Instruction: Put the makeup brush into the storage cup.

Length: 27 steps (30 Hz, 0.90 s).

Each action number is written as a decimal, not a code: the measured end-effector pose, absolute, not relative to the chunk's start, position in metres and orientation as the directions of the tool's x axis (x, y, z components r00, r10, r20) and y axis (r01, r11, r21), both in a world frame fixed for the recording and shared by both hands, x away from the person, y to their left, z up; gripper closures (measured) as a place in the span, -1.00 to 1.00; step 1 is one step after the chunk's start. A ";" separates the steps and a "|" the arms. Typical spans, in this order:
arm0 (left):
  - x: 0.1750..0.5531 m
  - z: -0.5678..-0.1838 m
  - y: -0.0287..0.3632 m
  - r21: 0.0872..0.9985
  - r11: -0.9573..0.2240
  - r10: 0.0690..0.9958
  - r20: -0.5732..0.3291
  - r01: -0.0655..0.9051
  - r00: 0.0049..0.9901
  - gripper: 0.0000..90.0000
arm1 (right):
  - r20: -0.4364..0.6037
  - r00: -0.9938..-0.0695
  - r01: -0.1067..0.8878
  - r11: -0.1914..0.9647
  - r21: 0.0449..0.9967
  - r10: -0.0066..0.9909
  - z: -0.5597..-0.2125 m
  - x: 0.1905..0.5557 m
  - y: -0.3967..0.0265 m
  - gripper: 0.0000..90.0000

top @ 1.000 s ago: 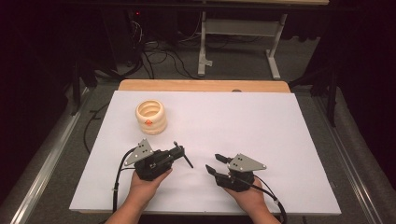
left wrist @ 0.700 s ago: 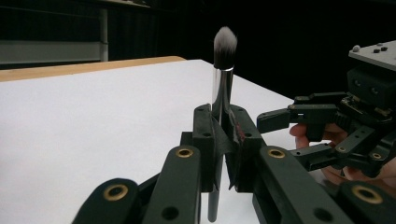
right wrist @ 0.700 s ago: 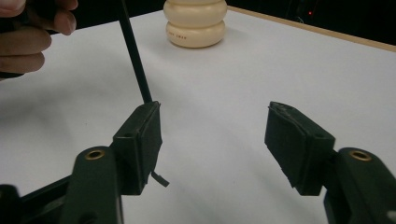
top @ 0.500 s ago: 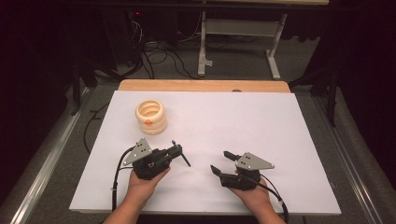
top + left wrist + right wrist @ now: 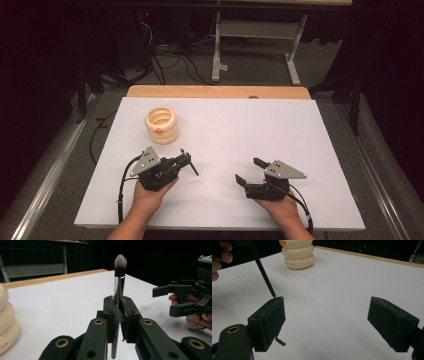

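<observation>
Black left gripper (image 5: 186,161) and right gripper (image 5: 250,171) carry grey triangular plates, brass-ringed screws, black cables.

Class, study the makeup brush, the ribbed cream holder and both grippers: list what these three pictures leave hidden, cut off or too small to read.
- Makeup brush: left gripper view, the mid handle is covered by the left gripper's fingers, shut on it.
- Cream holder: the high view's small orange mark is too small to read; the left gripper view's frame edge cuts off most of its body.
- Holder's inside: hidden below its rim in the high view.
- Right gripper: its underside is covered by the hand.
</observation>
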<state>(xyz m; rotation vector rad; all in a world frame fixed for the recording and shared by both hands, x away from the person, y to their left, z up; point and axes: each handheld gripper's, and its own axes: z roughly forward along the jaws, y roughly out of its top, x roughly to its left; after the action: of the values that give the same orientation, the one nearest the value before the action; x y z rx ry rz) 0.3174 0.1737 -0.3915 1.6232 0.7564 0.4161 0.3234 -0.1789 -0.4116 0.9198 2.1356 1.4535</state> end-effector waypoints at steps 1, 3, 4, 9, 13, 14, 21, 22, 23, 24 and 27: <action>0.318 -0.391 0.174 0.969 -0.052 0.679 -0.144 0.242 0.720 0.84 | 0.037 -0.703 0.295 0.245 0.924 0.710 -0.411 0.324 -0.180 -0.67; 0.318 -0.391 0.176 0.969 -0.052 0.683 -0.143 0.243 0.716 0.84 | 0.039 -0.699 0.295 0.238 0.926 0.714 -0.411 0.324 -0.183 -0.72; 0.318 -0.390 0.177 0.968 -0.054 0.686 -0.141 0.243 0.714 0.84 | 0.037 -0.697 0.294 0.239 0.925 0.716 -0.411 0.324 -0.184 -0.75; 0.319 -0.389 0.182 0.968 -0.048 0.695 -0.145 0.247 0.704 0.84 | 0.040 -0.681 0.303 0.232 0.924 0.732 -0.411 0.325 -0.187 -0.87; 0.321 -0.389 0.186 0.967 -0.049 0.707 -0.142 0.249 0.693 0.84 | 0.041 -0.673 0.308 0.229 0.924 0.739 -0.411 0.325 -0.189 -0.94; 0.321 -0.389 0.186 0.967 -0.050 0.710 -0.141 0.250 0.690 0.84 | 0.043 -0.671 0.311 0.228 0.923 0.741 -0.411 0.325 -0.190 -0.96; 0.323 -0.387 0.194 0.965 -0.049 0.727 -0.142 0.257 0.672 0.84 | 0.037 -0.663 0.314 0.233 0.920 0.748 -0.412 0.326 -0.192 -0.98; 0.323 -0.387 0.195 0.965 -0.048 0.729 -0.142 0.257 0.670 0.84 | 0.036 -0.661 0.315 0.233 0.920 0.749 -0.412 0.326 -0.192 -0.98; 0.323 -0.387 0.196 0.966 -0.048 0.732 -0.140 0.255 0.667 0.84 | 0.034 -0.661 0.312 0.233 0.921 0.750 -0.412 0.326 -0.193 -0.98; 0.323 -0.386 0.197 0.966 -0.048 0.735 -0.138 0.254 0.664 0.84 | 0.038 -0.658 0.314 0.229 0.921 0.752 -0.412 0.326 -0.194 -0.98; 0.323 -0.385 0.200 0.967 -0.041 0.741 -0.140 0.253 0.656 0.84 | 0.044 -0.651 0.320 0.222 0.921 0.758 -0.412 0.326 -0.196 -0.98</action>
<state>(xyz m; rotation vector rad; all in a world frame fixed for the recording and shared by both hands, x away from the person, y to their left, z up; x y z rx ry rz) 0.3229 0.2000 -0.3849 1.6083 0.8364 0.4796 0.3263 -0.1957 -0.4117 0.9949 2.0854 1.4159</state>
